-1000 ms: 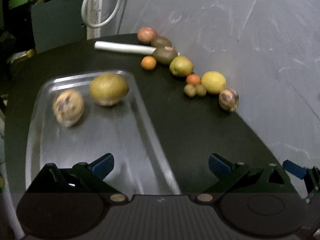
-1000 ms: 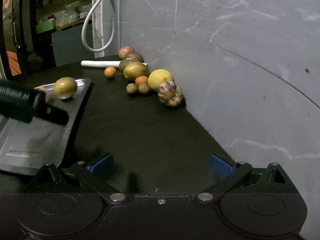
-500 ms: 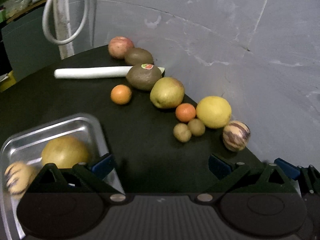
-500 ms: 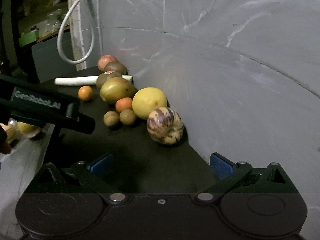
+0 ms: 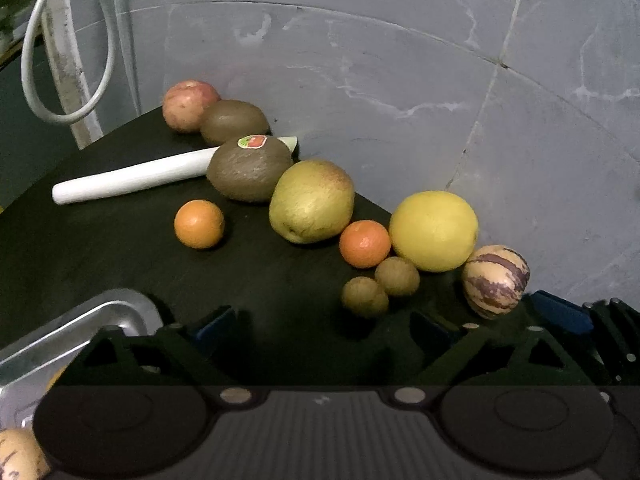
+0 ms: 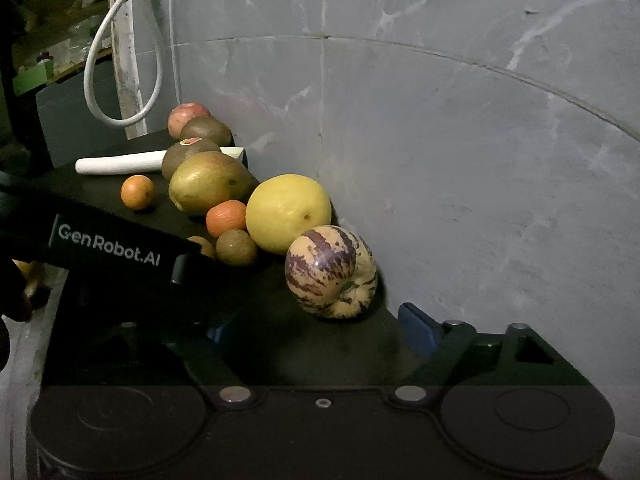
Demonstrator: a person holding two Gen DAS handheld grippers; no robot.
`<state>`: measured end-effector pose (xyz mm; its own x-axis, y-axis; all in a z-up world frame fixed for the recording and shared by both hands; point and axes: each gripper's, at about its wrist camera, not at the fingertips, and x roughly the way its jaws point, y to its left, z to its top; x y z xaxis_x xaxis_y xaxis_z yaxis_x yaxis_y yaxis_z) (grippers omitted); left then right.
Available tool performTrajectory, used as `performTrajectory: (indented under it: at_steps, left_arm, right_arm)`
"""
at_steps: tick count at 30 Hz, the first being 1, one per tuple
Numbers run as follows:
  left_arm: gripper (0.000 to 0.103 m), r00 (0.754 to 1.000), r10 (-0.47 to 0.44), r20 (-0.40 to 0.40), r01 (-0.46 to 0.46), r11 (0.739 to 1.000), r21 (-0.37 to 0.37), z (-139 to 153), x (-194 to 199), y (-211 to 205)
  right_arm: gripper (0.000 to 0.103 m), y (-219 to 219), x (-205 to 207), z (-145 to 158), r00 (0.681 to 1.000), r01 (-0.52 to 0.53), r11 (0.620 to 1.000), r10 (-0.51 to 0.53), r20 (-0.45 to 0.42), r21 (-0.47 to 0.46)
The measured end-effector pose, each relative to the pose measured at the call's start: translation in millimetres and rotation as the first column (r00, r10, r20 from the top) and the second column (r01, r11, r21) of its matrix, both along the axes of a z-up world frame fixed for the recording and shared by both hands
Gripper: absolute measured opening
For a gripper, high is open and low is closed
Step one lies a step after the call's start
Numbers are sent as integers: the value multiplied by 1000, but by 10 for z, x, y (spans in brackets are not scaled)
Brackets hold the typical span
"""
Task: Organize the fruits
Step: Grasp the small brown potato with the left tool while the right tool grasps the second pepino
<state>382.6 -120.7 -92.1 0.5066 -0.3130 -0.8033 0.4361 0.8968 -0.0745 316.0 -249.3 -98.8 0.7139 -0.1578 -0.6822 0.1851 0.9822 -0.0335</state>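
A row of fruit lies on the black table along the grey wall. It includes a striped pepino melon [image 6: 330, 272] [image 5: 496, 286], a yellow citrus [image 5: 434, 230], two small brown fruits [image 5: 364, 296], two tangerines [image 5: 365, 243], a mango [image 5: 312, 202], kiwis [image 5: 250, 170] and a reddish fruit [image 5: 190, 106]. My right gripper [image 6: 316, 330] is closing, its blue pads either side of the melon's near end without touching it. My left gripper [image 5: 320, 326] is also closing, empty, with the nearer small brown fruit just past its tips.
A steel tray [image 5: 120, 308] at the lower left holds a striped fruit [image 5: 16, 456]. A white tube [image 5: 132, 178] lies behind the kiwis. A looped white cable [image 5: 68, 60] hangs at the back left. The left gripper's body [image 6: 108, 244] crosses the right wrist view.
Both grippers have moved away from the tray toward the fruit row by the wall and dropped a little. Both pairs of jaws have narrowed, and the melon now sits between the right fingers.
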Motion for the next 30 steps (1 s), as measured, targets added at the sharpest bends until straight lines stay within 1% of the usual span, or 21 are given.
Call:
performTrajectory:
  at_steps: [4, 9, 13, 15, 19, 21, 23, 25, 30]
  left_arm:
    - [86, 1000, -15, 0, 15, 1000, -8, -25, 57, -33]
    - [72, 999, -38, 3, 38, 999, -20, -31, 103, -75]
    - [64, 998, -66, 7, 66, 997, -27, -45, 99, -100]
    - [53, 996, -89, 16, 89, 996, -27, -46, 73, -116]
    - [47, 995, -101, 15, 102, 994, -36, -40, 50, -130]
    - [39, 994, -105, 11, 105, 993, -48, -38, 52, -117]
    - [33, 994, -108, 9, 109, 993, -54, -42, 58, -107]
    - [31, 994, -112, 10, 113, 992, -55, -32, 46, -98]
    - [30, 994, -106, 5, 106, 992, -61, -26, 40, -87]
  right_arm:
    - [76, -6, 59, -28, 1000, 16, 1000, -16, 5, -5]
    - [72, -20, 118, -58, 1000, 23, 1000, -23, 11, -8]
    - [68, -26, 150, -67, 1000, 23, 1000, -23, 17, -7]
    - [66, -22, 167, -70, 1000, 23, 1000, -23, 19, -8]
    - [58, -23, 187, -70, 999, 25, 1000, -25, 24, -14]
    - [53, -24, 193, -67, 999, 25, 1000, -24, 26, -17]
    - [52, -25, 200, -61, 999, 26, 1000, -25, 28, -18]
    - [52, -29, 202, -64, 999, 21, 1000, -21, 29, -18]
    - [51, -50, 181, -61, 999, 15, 1000, -15, 29, -8]
